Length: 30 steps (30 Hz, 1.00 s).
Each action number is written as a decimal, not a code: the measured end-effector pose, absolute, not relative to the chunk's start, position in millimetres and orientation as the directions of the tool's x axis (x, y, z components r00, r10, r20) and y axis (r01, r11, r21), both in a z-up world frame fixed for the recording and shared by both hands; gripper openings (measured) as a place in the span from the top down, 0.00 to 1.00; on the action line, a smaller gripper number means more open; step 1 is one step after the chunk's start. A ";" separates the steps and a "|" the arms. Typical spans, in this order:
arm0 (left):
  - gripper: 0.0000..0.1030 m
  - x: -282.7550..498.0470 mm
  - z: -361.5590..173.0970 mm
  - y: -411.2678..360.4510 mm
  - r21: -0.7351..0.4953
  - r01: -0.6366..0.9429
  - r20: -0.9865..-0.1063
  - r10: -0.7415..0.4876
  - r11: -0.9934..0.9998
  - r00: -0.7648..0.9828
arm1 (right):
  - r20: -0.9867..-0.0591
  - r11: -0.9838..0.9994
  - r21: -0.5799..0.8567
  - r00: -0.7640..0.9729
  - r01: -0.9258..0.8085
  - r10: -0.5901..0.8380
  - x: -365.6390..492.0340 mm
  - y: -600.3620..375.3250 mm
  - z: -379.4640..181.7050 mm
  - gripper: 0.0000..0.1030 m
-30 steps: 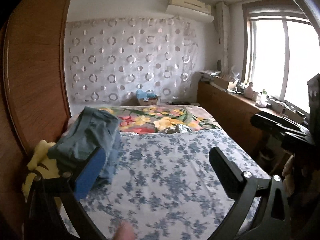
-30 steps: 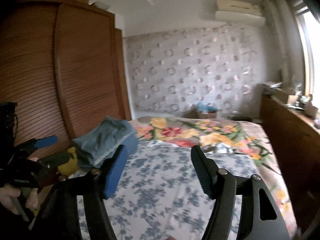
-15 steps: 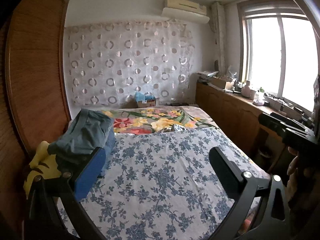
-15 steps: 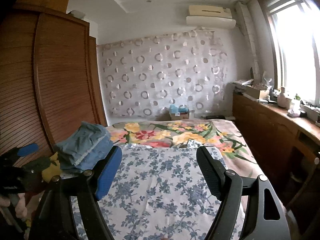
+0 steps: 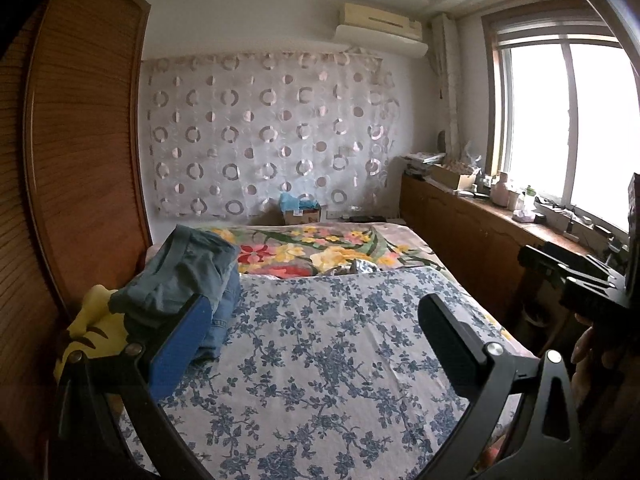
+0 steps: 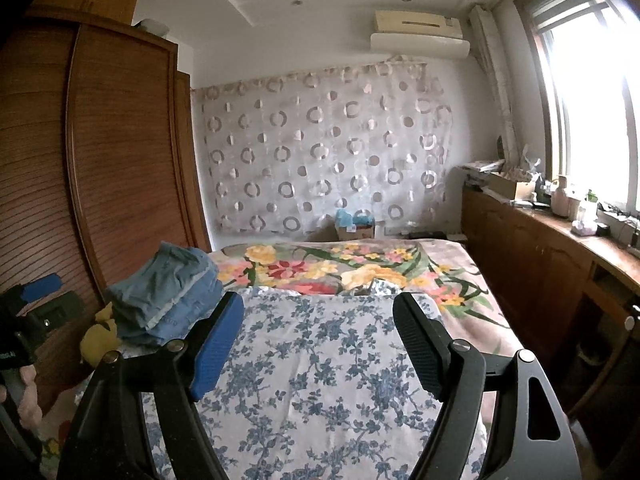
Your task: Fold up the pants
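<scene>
pants: folded blue stack [image 5: 188,280] lies at the bed's far left edge, beside the wardrobe [image 5: 80,168]
left gripper [image 5: 312,336]: jaws apart, empty, above the floral sheet [image 5: 320,360]
right gripper [image 6: 318,340]: jaws spread, nothing between them

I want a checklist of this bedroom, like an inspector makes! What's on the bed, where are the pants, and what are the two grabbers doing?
Surface: bed under a blue-flowered sheet; bright floral blanket at the far end.
Job's things: folded pants stack at the bed's left edge, beside the wardrobe.
Clutter: yellow soft toy next to the stack; box by the far wall.
Grippers: left gripper and right gripper both open, empty, above the sheet.
Cables: nothing seen for sure.
Surroundings: circle-patterned curtain, air conditioner, window, cluttered wooden counter.
</scene>
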<state>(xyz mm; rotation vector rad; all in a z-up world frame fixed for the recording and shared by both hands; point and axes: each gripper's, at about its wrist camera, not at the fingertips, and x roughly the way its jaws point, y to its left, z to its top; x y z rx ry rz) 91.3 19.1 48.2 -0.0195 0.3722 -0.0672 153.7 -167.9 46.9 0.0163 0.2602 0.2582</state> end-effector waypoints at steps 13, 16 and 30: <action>0.00 91.4 48.2 18.9 -0.031 0.055 -0.363 -0.063 0.998 0.930 | -0.255 0.967 0.051 0.933 -0.251 0.255 152.2 -174.6 48.9 0.23; 0.00 91.2 48.7 19.0 -0.030 0.054 -0.363 -0.061 0.998 0.930 | -0.256 0.966 0.052 0.932 -0.252 0.256 152.8 -174.0 48.3 0.23; 0.00 91.1 48.4 19.0 -0.030 0.055 -0.363 -0.062 0.998 0.930 | -0.255 0.967 0.056 0.932 -0.250 0.256 152.6 -178.4 48.8 0.23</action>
